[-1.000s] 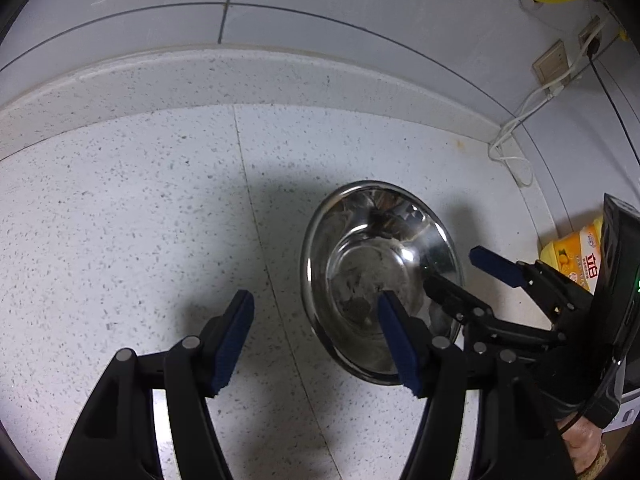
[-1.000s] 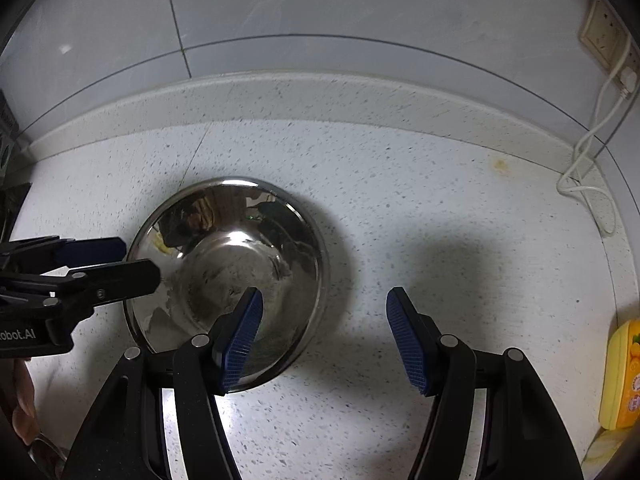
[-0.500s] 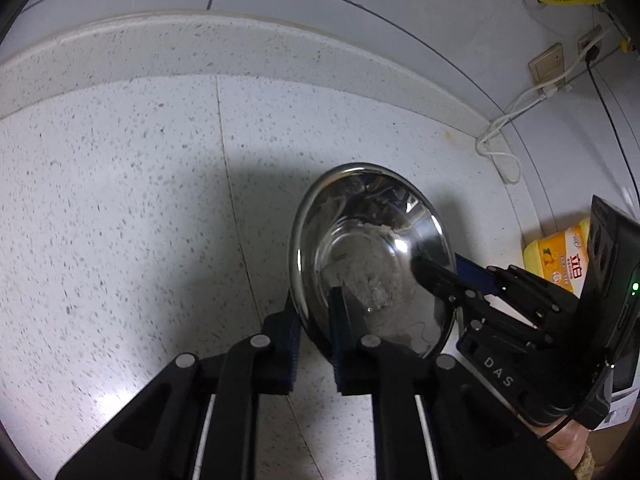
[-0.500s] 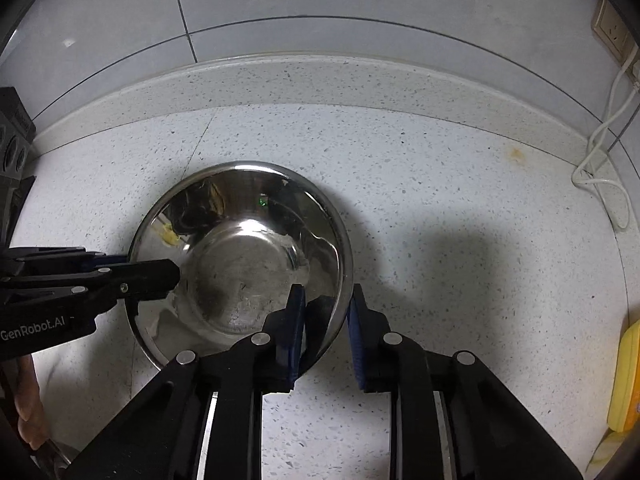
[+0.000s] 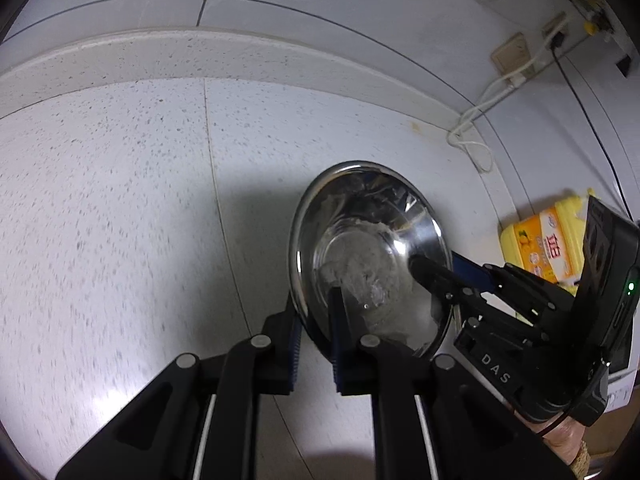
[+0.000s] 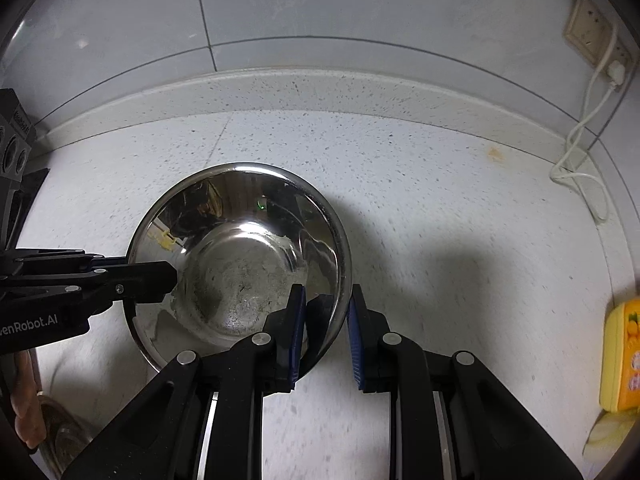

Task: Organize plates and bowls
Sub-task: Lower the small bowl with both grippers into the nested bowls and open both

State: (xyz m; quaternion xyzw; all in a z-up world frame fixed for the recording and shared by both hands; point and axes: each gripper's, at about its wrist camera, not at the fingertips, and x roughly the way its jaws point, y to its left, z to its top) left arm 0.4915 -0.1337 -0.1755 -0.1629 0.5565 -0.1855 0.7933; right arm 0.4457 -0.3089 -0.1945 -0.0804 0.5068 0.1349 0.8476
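A shiny steel bowl (image 5: 368,248) is held over the speckled white counter (image 5: 120,200), its shadow beneath it. My left gripper (image 5: 314,316) is shut on the bowl's near left rim, one pad inside and one outside. My right gripper (image 6: 326,320) is shut on the bowl's (image 6: 240,256) right rim in the same way. Each gripper shows in the other's view: the right gripper (image 5: 452,276) on the far rim, the left gripper (image 6: 132,274) at the left rim.
A yellow dish-soap bottle (image 5: 548,240) lies at the counter's right end, also in the right wrist view (image 6: 622,352). A white cable (image 6: 580,160) hangs from a wall socket (image 6: 588,32) onto the back right of the counter. A raised backsplash ledge (image 6: 320,88) runs along the tiled wall.
Both grippers were open beside the bowl a second ago; they closed on opposite sides of its rim. The bowl now sits slightly higher in both views.
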